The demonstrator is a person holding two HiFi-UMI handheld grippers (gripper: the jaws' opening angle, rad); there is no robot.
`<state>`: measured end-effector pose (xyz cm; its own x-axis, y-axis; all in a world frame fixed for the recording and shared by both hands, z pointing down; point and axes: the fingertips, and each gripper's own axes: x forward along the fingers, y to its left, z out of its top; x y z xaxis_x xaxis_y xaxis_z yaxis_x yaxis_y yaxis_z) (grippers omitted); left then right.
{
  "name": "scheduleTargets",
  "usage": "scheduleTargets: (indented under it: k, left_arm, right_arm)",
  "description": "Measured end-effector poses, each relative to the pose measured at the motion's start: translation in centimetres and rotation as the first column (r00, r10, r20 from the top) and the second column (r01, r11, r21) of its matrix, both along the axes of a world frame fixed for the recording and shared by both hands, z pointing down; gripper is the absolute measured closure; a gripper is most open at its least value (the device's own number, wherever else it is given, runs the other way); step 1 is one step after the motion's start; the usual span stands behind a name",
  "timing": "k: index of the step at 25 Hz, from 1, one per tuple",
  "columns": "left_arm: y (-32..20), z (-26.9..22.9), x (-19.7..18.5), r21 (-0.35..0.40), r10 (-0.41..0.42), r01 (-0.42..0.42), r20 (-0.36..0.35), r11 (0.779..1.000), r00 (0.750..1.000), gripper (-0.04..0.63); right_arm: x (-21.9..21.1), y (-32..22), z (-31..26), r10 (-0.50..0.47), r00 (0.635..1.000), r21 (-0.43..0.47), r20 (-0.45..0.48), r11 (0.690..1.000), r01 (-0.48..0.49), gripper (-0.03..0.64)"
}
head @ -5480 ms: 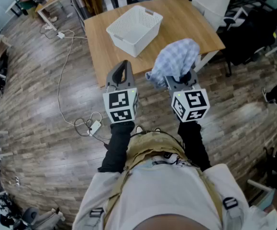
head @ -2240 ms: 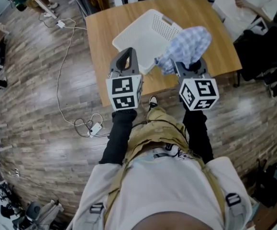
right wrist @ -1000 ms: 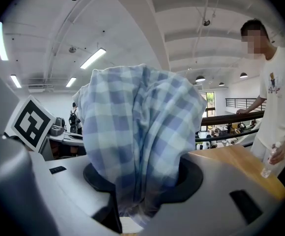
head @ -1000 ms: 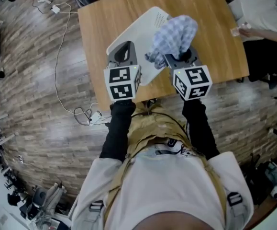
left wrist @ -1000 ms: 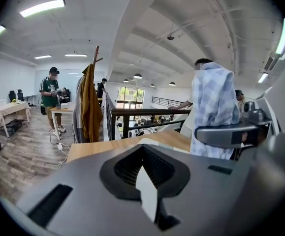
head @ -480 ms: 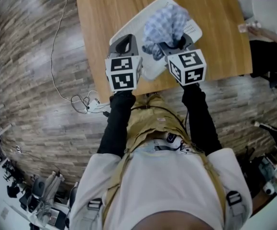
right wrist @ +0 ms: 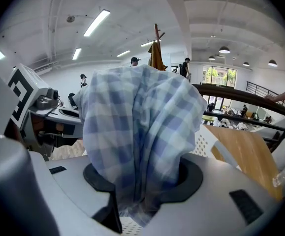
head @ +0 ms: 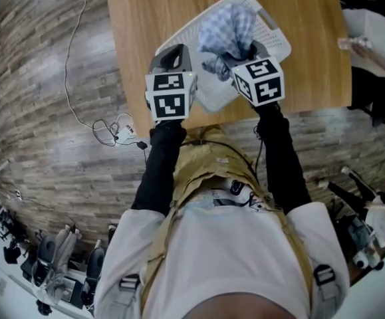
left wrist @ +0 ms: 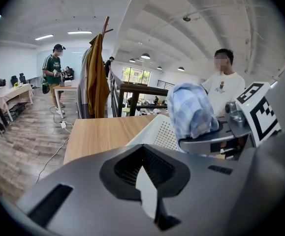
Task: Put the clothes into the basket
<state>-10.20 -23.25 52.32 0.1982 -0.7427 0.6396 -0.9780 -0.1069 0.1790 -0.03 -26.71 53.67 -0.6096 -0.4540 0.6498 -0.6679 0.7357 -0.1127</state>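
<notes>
We're looking down on a light wooden bench [head: 145,18], its grain running away from us and its top mostly bare. One thing sits directly on it: a white perforated plastic basket [head: 272,42], set askew to the bench's edges, close to the near edge and towards the right side. From the left gripper view we catch the bench [left wrist: 98,136] stretching off to the left of the basket [left wrist: 157,132]. Below lies wood-plank floor [head: 39,111], with a white cable [head: 79,38] trailing to a power adapter [head: 122,135] just off the bench's near-left corner.
</notes>
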Motion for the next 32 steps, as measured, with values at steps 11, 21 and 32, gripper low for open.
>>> scheduleTargets:
  k: [11,21,32]
  left_arm:
    - [0.0,3.1,0.2,-0.126,0.029,-0.03,-0.011,0.992,1.0,0.595]
    - [0.7,3.9,0.0,-0.193,0.02,-0.025,-0.025,0.981,0.999,0.595]
    - [0.4,4.7,-0.3,-0.223,0.015,-0.018,-0.016,0.975,1.0,0.595]
  right_arm:
    - [-0.7,0.5,5.1,-0.207,0.965,-0.13,-0.159,0.974,0.188,0.413]
    - [-0.7,0.7,7.5,-0.378,0.884,-0.202,-0.276,0.922,0.331,0.411]
    - [-1.0,1.1,12.0,-0.578,0.702,-0.28,-0.417,0.816,0.505,0.411]
